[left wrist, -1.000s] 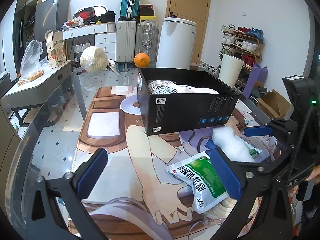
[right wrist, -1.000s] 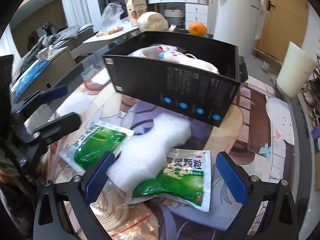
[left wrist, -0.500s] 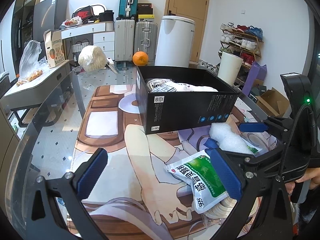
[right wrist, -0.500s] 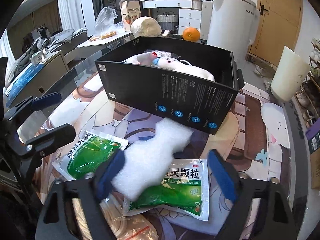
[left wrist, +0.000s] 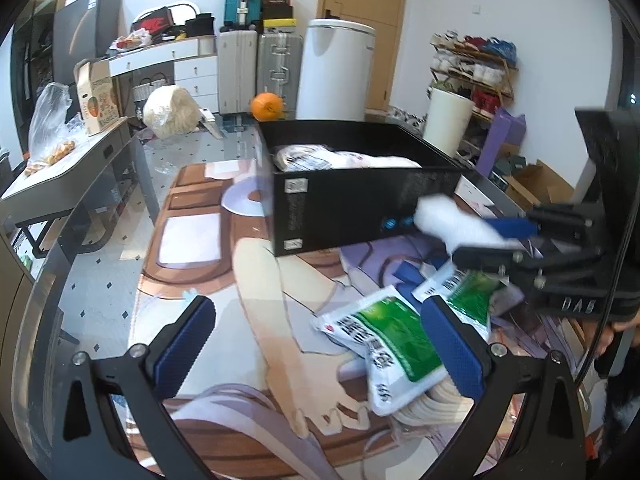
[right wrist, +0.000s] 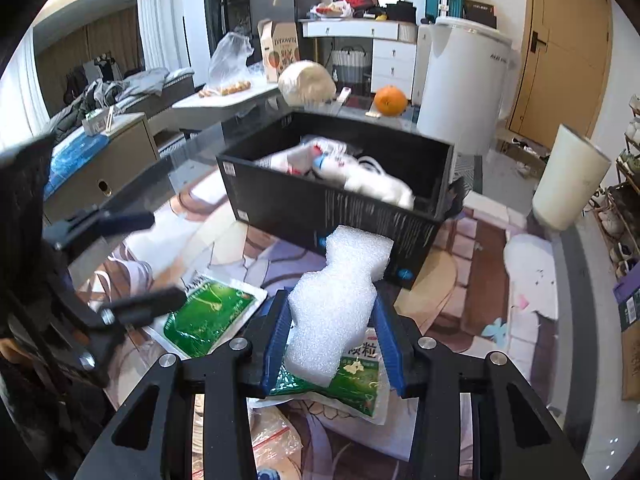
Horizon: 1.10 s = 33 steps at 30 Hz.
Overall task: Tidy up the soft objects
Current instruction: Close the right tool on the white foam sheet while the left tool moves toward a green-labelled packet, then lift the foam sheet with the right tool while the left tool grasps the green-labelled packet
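The white foam piece (right wrist: 340, 304) is clamped between the blue pads of the right gripper (right wrist: 332, 336), lifted off the table mat (left wrist: 248, 280), with its wider upper end poking out ahead of the fingertips toward the black box (right wrist: 332, 204). The left gripper (left wrist: 320, 344) is spread wide and grips nothing; it is held low over the mat, to the left of the right gripper.

The box stands just ahead of the right gripper, already partly filled with white soft items (right wrist: 360, 176). Two green sachets (right wrist: 208, 316) are left on the mat, one directly beneath the right gripper and one to its left, toward the left gripper.

Several risks can be judged from here. The foam is squeezed only at its narrow waist, so it may be pinched out or twisted if the grip is tightened or swung quickly. The near wall of the box is tall, and the foam's leading end may be caught on the rim if it is not raised enough. The box may then be pushed back across the mat. Whether the foam touches the sachet below cannot quite be told from the blurred left view.
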Motion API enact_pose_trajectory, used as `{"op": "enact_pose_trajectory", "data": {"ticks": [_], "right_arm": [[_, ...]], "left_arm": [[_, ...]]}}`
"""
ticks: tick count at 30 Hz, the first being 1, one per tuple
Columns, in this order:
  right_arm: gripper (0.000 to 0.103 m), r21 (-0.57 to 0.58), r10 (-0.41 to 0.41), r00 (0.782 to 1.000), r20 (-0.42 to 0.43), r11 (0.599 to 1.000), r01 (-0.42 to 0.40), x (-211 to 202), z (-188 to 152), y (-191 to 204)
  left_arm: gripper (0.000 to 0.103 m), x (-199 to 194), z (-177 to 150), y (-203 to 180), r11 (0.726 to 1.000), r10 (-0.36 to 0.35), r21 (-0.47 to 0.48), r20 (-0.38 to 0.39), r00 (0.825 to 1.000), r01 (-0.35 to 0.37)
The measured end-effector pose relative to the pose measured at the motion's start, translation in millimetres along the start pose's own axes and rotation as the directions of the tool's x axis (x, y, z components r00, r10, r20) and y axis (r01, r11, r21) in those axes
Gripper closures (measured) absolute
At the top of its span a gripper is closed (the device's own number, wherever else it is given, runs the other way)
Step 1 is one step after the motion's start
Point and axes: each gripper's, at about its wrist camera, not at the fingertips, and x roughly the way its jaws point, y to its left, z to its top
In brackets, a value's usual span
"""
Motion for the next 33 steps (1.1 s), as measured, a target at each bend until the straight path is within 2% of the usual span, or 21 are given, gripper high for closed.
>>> {"op": "enact_pose_trajectory", "data": {"ticks": [7,17,20,24,33], "right_arm": [[0.061,0.016,-0.016,1.000,0.019,1.000,0.016,-8.3,1.0,-5.5],[0.061,0.023,-0.026,0.999,0.028,0.999,0.025,-11.1,1.5,-8.8],[0.061,0.026,-0.029,0.999,0.029,0.999,0.028,-11.9,1.5,-9.8],[0.061,0.029,-0.029,0.999,0.028,0.999,0.028,-11.4,1.2,-9.9],[0.061,0.029,-0.027,0.999,0.029,0.999,0.026,-11.4,1.3,-9.8]], "left_arm": [[0.000,15.4,-0.5,-19.8,1.000,-0.018,-0.004,-0.094,0.995,0.018],[0.002,28.7,-3.8,-46.3,0.995,0.060,0.084,-0.137,0.989,-0.049],[0.013,29.8,-6.4,-46.3,0.996,0.035,0.084,-0.146,0.989,-0.023],[0.040,30.0,-6.0,-46.3,0.995,0.011,0.095,-0.146,0.989,0.002],[0.043,21.3,-4.9,-41.4,0.996,0.012,0.094,-0.101,0.995,-0.003]]}}
